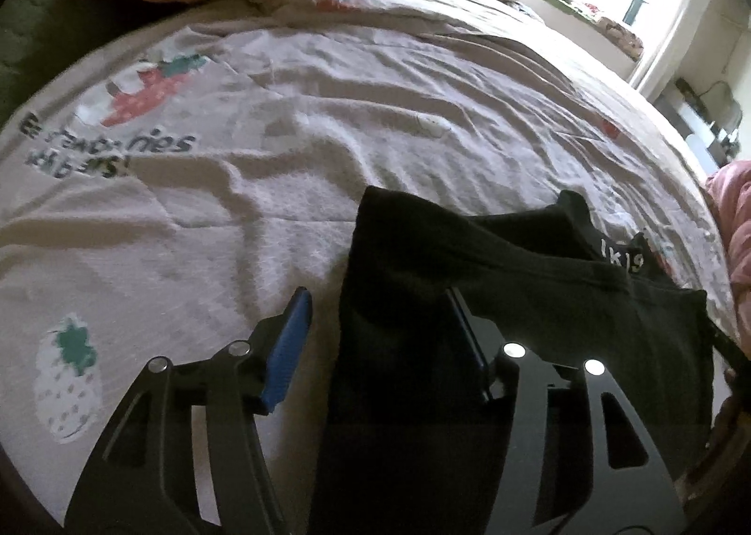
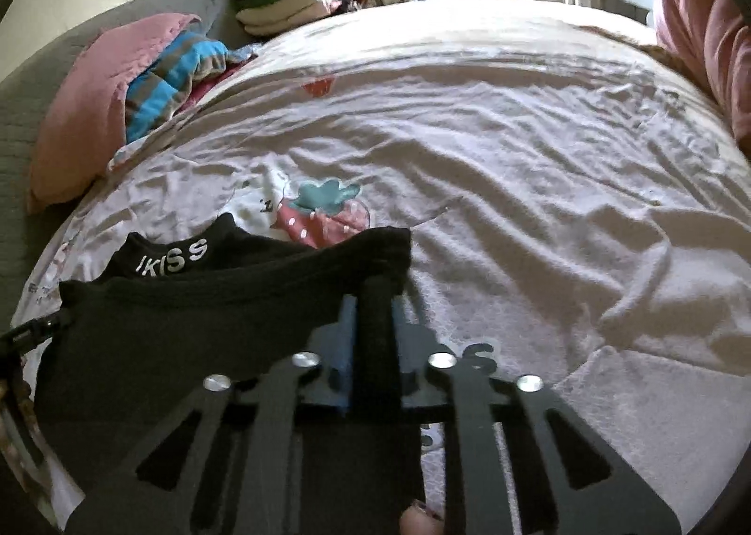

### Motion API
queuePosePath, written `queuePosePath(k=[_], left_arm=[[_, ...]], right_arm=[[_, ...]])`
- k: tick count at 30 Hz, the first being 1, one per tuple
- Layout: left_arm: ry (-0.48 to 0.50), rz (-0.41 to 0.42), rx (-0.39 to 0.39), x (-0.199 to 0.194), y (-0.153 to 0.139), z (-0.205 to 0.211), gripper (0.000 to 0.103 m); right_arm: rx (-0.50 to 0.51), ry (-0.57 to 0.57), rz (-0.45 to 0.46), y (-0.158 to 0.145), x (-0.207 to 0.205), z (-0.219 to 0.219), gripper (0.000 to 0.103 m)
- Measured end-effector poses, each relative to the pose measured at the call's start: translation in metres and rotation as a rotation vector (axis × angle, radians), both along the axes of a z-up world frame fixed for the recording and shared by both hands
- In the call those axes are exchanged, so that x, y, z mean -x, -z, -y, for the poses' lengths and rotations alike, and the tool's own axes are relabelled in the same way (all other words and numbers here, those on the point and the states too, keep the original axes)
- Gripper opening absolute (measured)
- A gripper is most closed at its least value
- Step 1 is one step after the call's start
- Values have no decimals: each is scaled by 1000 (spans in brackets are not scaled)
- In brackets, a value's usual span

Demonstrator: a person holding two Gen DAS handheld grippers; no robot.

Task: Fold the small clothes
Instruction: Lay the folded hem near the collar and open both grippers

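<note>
A black garment (image 1: 493, 281) with white lettering on its waistband is seen draped over the near part of a bed (image 1: 291, 150) covered by a pale sheet printed with strawberries.

In the left wrist view, the left gripper (image 1: 380, 342) is held with its fingers (image 1: 286, 347) parted to a middling width. The blue-padded finger on the left stands clear of the cloth over bare sheet, while the other finger is lost against the dark fabric; an edge of the garment runs down between the two. No pressing of the pads on the cloth can be made out.

In the right wrist view, the right gripper (image 2: 373, 314) is seen with its fingers drawn close together on a bunched fold at the garment's right corner, the cloth being pinched between the blue pads. The rest of the garment (image 2: 187, 314) spreads to the left of those fingers.

A pink pillow (image 2: 89, 112) and a striped blue cloth (image 2: 169, 80) lie at the far left of the bed.
</note>
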State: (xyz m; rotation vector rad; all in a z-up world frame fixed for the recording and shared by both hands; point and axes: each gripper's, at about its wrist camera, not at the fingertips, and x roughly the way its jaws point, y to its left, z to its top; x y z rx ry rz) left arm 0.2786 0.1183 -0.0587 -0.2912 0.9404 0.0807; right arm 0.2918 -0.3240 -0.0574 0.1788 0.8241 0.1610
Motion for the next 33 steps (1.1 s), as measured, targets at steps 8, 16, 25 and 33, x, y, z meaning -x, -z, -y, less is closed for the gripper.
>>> queuePosePath(k=[8,16,25,33], left_arm=[[20,70,-26,-1,-7,5,4],[25,187,-67,3,-46,12,4],[17,70,-124,-6,-5,16,6],[14,58,-146,2,-1,17,18]], right_arm=[[-38,24,111,-17,15,4,8],[-75,92,123,-21,17,17,8],[22,113,3,13,3,10,8],[60,128,-23,19,5,10,13]])
